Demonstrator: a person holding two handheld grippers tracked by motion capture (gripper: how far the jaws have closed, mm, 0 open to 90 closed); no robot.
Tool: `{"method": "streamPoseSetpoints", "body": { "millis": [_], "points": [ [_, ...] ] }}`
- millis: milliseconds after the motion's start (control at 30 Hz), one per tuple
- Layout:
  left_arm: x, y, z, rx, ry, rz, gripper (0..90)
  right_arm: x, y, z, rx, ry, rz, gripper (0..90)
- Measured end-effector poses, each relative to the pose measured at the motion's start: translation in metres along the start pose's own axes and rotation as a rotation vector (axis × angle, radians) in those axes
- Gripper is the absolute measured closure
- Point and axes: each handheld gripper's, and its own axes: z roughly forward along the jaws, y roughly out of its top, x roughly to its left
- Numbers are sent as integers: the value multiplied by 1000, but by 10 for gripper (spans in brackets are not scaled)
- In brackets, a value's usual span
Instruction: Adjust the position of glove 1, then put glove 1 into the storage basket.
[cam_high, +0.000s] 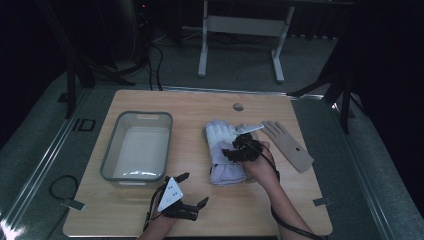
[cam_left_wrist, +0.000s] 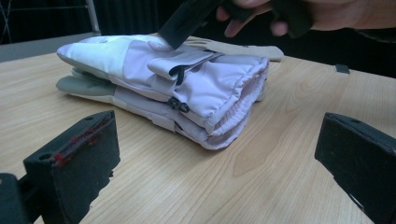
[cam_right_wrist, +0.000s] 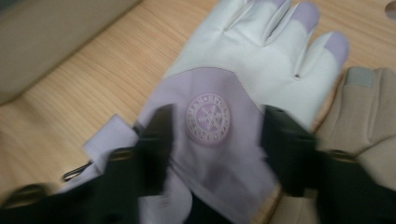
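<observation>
Your wooden table (cam_high: 200, 210) carries everything, and at about 9 o'clock from its middle sits the grey bin (cam_high: 137, 146), the biggest item on it, with nothing showing inside it. At the centre, leaning toward 3 o'clock, lie the 2 lilac-and-white gloves (cam_high: 223, 150), stacked one on the other with fingers pointing to 12 o'clock and cuffs toward 6 (the left gripper view shows the stack (cam_left_wrist: 187, 88) side-on, cuffs nearest the camera). Just beside the pile at 3 o'clock lies a tan glove (cam_high: 289, 145), flat, its fingers toward 11 o'clock; in the right gripper view its edge (cam_right_wrist: 369, 121) touches the lilac pair. Your right gripper (cam_high: 243, 148) hangs over the top glove (cam_right_wrist: 233, 93), jaws apart and straddling the round badge (cam_right_wrist: 208, 119) on its back; the pads press on nothing, and 1 jaw tip rests on or just above the fabric in the left gripper view, I cannot tell which. Your left gripper (cam_high: 192, 190) sits near the table's 6 o'clock edge, well apart from the gloves, jaws wide open and empty. A small round mark (cam_high: 238, 106) lies at 12 o'clock, near the far edge.
</observation>
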Motion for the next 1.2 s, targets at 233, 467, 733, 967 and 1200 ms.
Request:
{"method": "streamPoseSetpoints", "body": {
  "millis": [233,467,733,967,1200],
  "points": [
    [4,1,2,36,17,-50,0,-17,-12,-25,-62,107,14,128],
    [-4,11,6,76,13,-50,0,-26,-29,-37,-160,105,-96,137],
    [-5,34,20,170,40,-88,0,-42,-49,-48,-168,99,-50,140],
    [-1,56,36,241,24,-117,0,-40,-45,-47,-164,123,-34,143],
    [4,78,53,262,43,-115,67,-46,-34,-42,-165,87,0,566]
  ]
}}
